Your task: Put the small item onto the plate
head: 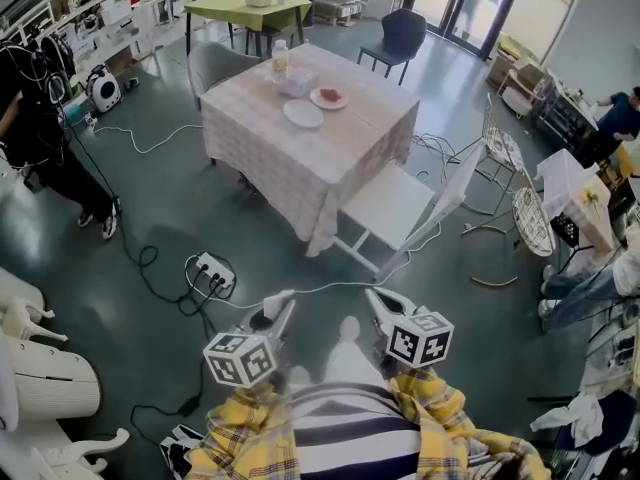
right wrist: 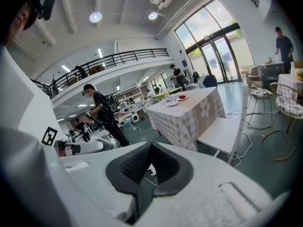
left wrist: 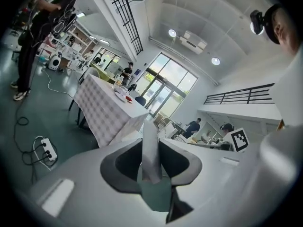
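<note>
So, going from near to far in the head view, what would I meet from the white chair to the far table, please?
White chair → empty white plate → plate with a red item → bottle → yellow-green table.

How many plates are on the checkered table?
2. An empty white plate lies toward the table's near side; a plate with something red on it sits just behind it. Others could hide behind the bottle.
</note>
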